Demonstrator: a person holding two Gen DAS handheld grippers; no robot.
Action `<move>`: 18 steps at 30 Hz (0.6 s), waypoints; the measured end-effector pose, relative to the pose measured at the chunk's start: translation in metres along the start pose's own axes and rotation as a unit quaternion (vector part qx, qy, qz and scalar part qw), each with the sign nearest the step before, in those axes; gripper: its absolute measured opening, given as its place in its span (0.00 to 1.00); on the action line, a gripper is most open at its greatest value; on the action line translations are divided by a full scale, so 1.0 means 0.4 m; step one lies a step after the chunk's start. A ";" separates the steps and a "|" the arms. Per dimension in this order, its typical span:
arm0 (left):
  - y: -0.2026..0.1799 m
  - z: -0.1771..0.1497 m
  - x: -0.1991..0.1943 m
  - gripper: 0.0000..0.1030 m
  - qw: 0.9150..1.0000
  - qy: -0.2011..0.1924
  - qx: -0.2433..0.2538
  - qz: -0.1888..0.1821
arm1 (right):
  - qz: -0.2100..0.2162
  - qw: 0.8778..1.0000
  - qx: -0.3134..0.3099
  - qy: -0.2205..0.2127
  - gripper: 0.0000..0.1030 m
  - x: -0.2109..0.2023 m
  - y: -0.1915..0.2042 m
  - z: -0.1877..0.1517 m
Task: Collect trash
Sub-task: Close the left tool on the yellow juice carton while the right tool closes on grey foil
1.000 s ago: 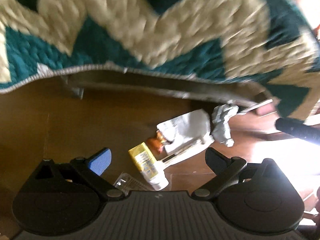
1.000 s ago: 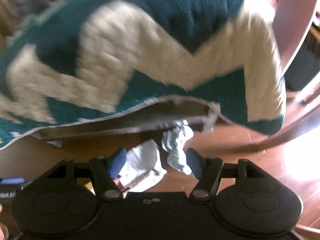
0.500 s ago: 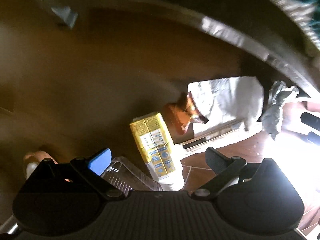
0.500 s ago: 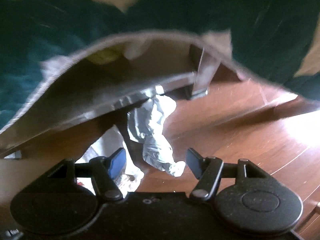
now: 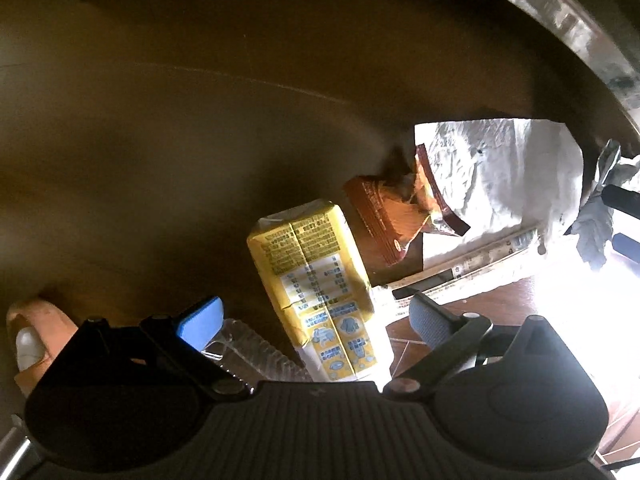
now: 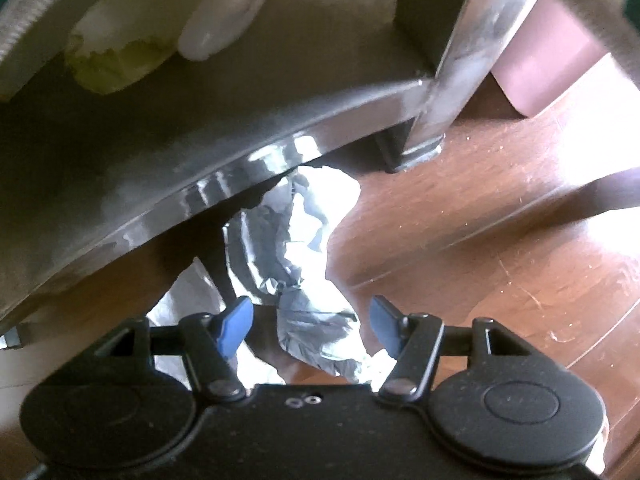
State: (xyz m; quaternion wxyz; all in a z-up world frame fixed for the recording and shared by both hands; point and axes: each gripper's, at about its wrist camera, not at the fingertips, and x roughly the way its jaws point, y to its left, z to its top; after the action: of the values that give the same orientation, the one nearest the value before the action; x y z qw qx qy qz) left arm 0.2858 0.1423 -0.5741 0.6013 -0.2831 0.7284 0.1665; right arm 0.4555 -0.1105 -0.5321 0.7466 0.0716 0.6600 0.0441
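On the dark floor under a bed lies a yellow drink carton (image 5: 316, 268), right between the fingers of my open left gripper (image 5: 314, 320). A clear plastic tray (image 5: 256, 348) sits by its left finger. Beyond the carton are an orange-brown snack wrapper (image 5: 388, 220) and a silvery white bag (image 5: 500, 184). Crumpled grey-white paper (image 6: 304, 248) lies half under the bed rail. My right gripper (image 6: 310, 320) straddles the paper's near end; its jaws are closing and the pads stand clear of the paper.
A shiny metal bed rail (image 6: 200, 184) and its leg (image 6: 440, 100) hang over the trash. Sunlit wooden floor (image 6: 500, 260) spreads to the right. A person's toe or fingertip (image 5: 32, 340) shows at the far left. Pale blurred objects (image 6: 120, 52) sit beyond the rail.
Both grippers have dropped toward the floor and tipped downward. The green and cream blanket has left view. The carton and the crumpled paper now sit between the fingers, much larger.
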 end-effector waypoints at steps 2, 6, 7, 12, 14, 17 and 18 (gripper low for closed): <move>0.001 0.004 0.010 0.89 1.000 0.005 0.001 -0.004 | -0.003 1.000 0.006 -0.001 0.61 0.008 -0.002 0.001; 0.007 0.015 0.024 0.70 1.000 0.013 -0.004 -0.017 | 0.000 1.000 0.003 -0.001 0.43 0.018 -0.003 0.007; 0.011 0.018 0.028 0.67 1.000 0.016 -0.009 -0.022 | -0.002 1.000 0.000 0.002 0.39 0.022 0.002 0.009; 0.029 0.029 0.032 0.56 0.999 0.022 -0.020 -0.017 | -0.018 1.000 -0.003 0.005 0.38 0.008 0.016 0.011; 0.038 0.029 0.025 0.55 0.999 0.024 -0.024 -0.012 | -0.023 1.000 0.000 -0.001 0.38 -0.009 0.022 0.015; 0.038 0.017 0.006 0.52 0.999 0.023 -0.030 -0.013 | -0.025 1.000 0.014 -0.003 0.37 -0.055 0.019 0.006; 0.036 0.014 -0.006 0.51 0.999 0.021 -0.028 -0.010 | -0.026 1.000 0.014 -0.002 0.37 -0.071 0.019 0.000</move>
State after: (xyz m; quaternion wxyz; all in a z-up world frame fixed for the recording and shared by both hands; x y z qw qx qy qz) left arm 0.2817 0.1574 -0.5745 0.5793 -0.3104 0.7333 0.1742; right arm 0.4523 -0.1073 -0.5031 0.7476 0.0645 0.6609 0.0150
